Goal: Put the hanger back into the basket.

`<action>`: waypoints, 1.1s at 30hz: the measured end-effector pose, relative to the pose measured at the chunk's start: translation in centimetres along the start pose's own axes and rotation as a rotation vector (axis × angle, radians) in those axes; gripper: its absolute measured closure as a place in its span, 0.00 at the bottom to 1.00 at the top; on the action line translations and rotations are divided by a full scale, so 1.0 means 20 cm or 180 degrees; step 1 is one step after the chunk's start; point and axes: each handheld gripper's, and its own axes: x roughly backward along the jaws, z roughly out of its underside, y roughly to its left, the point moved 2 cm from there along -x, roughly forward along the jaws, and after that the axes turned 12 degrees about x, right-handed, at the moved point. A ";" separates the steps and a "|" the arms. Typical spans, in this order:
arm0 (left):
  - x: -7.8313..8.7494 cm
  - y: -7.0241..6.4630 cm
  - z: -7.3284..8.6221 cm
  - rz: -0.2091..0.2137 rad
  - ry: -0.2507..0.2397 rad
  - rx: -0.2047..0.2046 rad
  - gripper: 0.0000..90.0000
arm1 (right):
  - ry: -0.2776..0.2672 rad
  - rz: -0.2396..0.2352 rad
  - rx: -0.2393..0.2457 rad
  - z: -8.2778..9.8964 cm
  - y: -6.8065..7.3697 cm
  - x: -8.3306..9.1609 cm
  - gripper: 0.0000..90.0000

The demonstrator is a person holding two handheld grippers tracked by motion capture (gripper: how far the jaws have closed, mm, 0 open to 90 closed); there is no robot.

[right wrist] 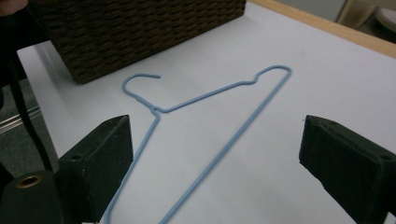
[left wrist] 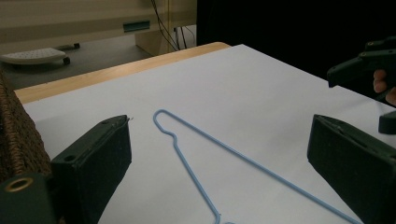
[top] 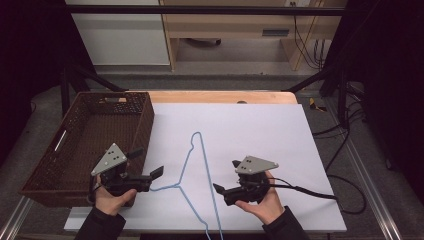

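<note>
A light-blue wire hanger (top: pixel 178 184) lies flat on the white sheet (top: pixel 260 130), its hook turned toward the basket. My left gripper (top: pixel 147 163) is held just left of the hook, jaws open and empty. In the left gripper view the hanger (left wrist: pixel 243 157) lies ahead between the spread jaws of that gripper (left wrist: pixel 222 140), and the right gripper (left wrist: pixel 364 65) shows at the far right. My right gripper (top: pixel 226 176) is just right of the hanger, open and empty. In the right gripper view the hanger (right wrist: pixel 205 95) lies ahead between the wide jaws of this gripper (right wrist: pixel 215 140).
A brown wicker basket (top: pixel 145 125) stands at the table's left edge, close behind the left gripper, and it also appears as the basket (right wrist: pixel 140 28) in the right gripper view. The wooden table edge (top: pixel 220 96) runs along the back. Black cables hang off the right side.
</note>
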 end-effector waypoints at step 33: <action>0.00 0.01 0.00 0.0009 -0.0003 0.0008 0.07 | 0.0682 -0.0557 0.0057 0.02 0.32 -0.48 0.47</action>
